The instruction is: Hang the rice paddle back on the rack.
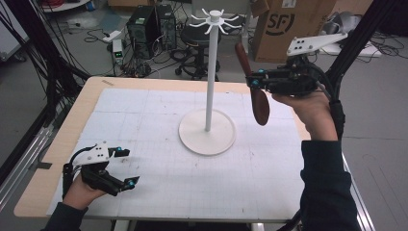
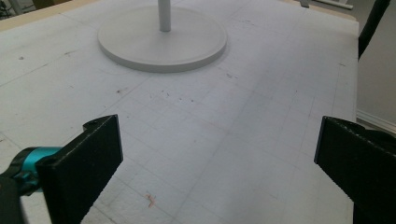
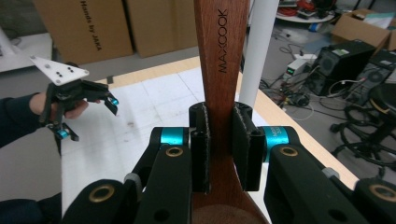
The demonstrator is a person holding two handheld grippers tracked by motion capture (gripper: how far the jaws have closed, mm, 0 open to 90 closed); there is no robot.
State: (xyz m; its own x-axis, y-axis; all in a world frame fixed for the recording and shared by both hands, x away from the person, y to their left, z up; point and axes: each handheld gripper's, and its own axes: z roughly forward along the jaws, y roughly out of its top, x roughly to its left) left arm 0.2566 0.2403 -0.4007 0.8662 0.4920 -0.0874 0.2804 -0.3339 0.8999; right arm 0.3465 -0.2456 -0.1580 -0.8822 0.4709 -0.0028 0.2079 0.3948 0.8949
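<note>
A dark wooden spoon point(image 1: 257, 96) hangs in the air right of the white rack pole point(image 1: 210, 72), bowl end down, handle end up. My right gripper point(image 1: 253, 80) is shut on its handle; in the right gripper view the two pads point(image 3: 201, 149) press both sides of the handle of the wooden spoon point(image 3: 222, 56), marked MAXCOOK. The rack's round base point(image 1: 207, 132) sits mid-table, and its hook crown point(image 1: 213, 20) is at the top. My left gripper point(image 1: 125, 167) rests open near the table's front left corner, with bare mat between its jaws point(image 2: 219, 154).
A white gridded mat point(image 1: 159, 144) covers the wooden table. Behind the table stand a black stool point(image 1: 199, 41), computer towers point(image 1: 149, 29) and a cardboard box point(image 1: 288, 24). Black frame struts rise at the left and right sides.
</note>
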